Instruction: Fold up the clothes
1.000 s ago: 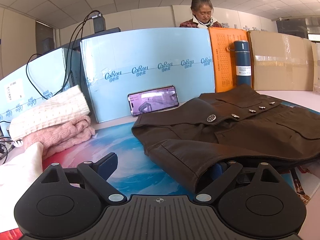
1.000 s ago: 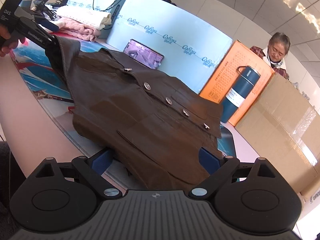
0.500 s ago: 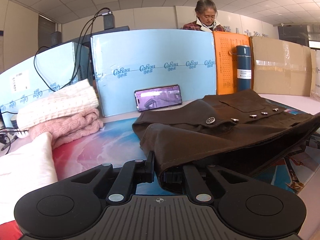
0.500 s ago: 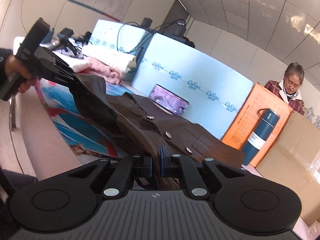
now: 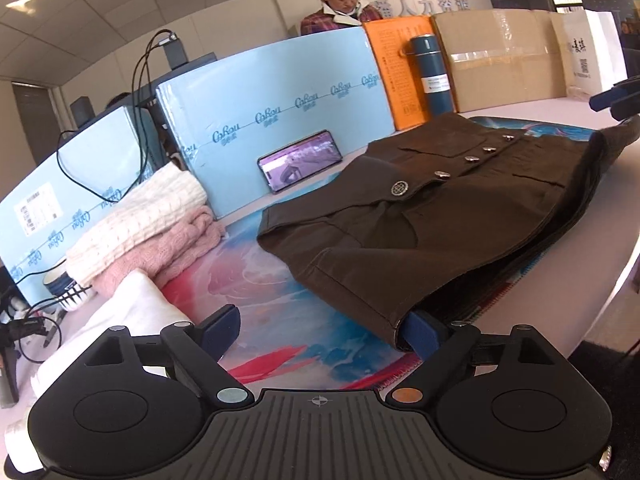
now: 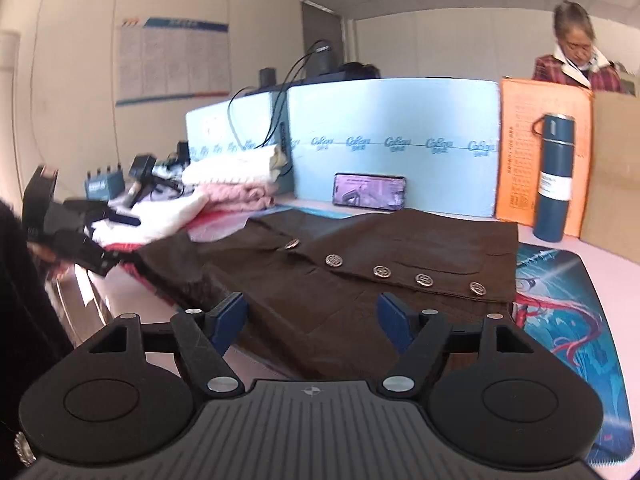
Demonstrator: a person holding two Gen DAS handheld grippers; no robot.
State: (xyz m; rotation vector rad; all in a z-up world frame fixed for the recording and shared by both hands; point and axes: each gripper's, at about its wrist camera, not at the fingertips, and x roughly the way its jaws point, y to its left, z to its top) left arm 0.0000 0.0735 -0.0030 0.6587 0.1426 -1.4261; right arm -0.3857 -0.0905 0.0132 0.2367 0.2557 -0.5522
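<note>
Both our grippers are now spreading wide, releasing the vest [image 5: 452,216]. We are holding the left gripper [image 5: 320,328] and right gripper [image 6: 312,316] spread over its near edge.

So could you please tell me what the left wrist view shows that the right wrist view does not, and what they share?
Only the left wrist view shows the striped mug by the sweaters, and the right tongs. Only the right wrist view shows the wall poster and the left tongs, seen from outside. Both show the brown vest, the phone, the blue flask, the folded sweaters and the woman.
</note>
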